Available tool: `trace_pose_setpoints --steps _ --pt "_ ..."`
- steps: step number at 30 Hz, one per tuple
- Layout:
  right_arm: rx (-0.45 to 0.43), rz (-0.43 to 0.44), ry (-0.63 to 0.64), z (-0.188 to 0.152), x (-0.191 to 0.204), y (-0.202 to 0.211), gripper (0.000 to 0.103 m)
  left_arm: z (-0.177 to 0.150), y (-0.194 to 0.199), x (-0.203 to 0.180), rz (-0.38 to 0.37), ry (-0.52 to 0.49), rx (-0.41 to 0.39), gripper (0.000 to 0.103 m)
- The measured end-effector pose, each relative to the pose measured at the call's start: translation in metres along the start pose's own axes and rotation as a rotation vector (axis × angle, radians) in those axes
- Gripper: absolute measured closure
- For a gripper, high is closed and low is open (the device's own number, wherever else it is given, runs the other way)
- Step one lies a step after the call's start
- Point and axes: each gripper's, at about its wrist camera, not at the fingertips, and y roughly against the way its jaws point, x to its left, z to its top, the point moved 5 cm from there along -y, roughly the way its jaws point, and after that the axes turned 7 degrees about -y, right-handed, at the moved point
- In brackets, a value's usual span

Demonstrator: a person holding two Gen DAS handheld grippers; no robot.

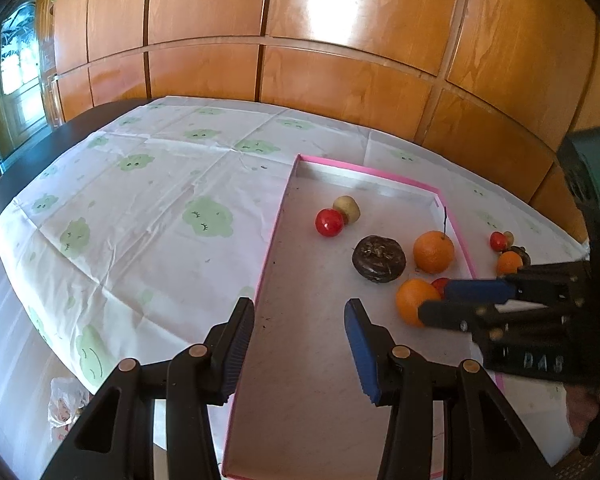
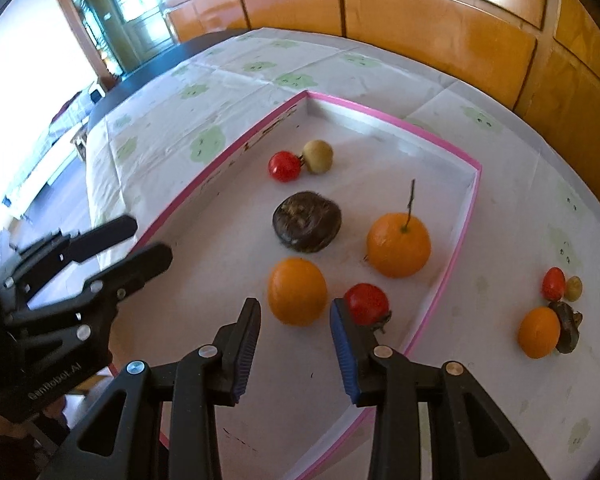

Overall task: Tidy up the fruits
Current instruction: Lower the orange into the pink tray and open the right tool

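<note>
Plainly, in the left wrist view, the left gripper (image 1: 299,330) hung over the near end of the pink-rimmed tray (image 1: 278,216), its blue pads apart with nothing between them. The tray sat on a tablecloth (image 1: 148,208) printed with green shapes. Inside it, toward the far end, a red tomato (image 1: 329,222) touched a yellowish fruit (image 1: 347,209); nearer lay a dark brown fruit (image 1: 378,258), a stemmed orange (image 1: 433,251) by the right wall, and a second orange (image 1: 414,300). The right gripper (image 1: 432,300) reached in from the right, beside that second orange. Outside the tray, to the right, a small cluster of fruit (image 1: 507,252) lay on the cloth.

From the right wrist view, the right gripper (image 2: 295,340) stood with a narrow gap, holding nothing. The second orange (image 2: 297,291) lay just beyond its fingertips, and a second red tomato (image 2: 366,304) sat beside the right finger; whether it touched the pad I could not tell. The tray wall (image 2: 466,216) ran on the right, and the loose cluster (image 2: 548,316) lay beyond it on the cloth. The left gripper (image 2: 146,240) showed at left.
</note>
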Motion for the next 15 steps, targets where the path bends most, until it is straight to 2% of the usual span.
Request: trace_pose_setpoints --steps 2,3,6,8,11,15 --pt "-0.001 -0.041 0.017 -0.001 0.001 -0.005 0.072 0.000 0.001 -0.001 0.002 -0.002 0.001 0.055" --pt "-0.002 -0.040 0.018 -0.001 0.001 -0.007 0.080 0.000 0.001 -0.001 0.003 -0.003 0.001 0.055" --pt "-0.024 -0.104 0.019 0.005 -0.006 -0.013 0.085 0.000 0.003 -0.002 0.005 -0.007 -0.004 0.054" --pt "-0.037 -0.136 -0.006 0.012 -0.014 -0.016 0.085 0.000 0.004 -0.002 0.009 -0.009 -0.005 0.054" --pt "-0.042 -0.094 -0.076 0.020 -0.025 -0.015 0.085 0.000 0.005 -0.004 0.012 -0.016 -0.006 0.054" --pt "-0.055 -0.079 -0.088 0.021 -0.027 -0.008 0.084 -0.001 0.005 -0.005 0.010 -0.021 -0.002 0.053"
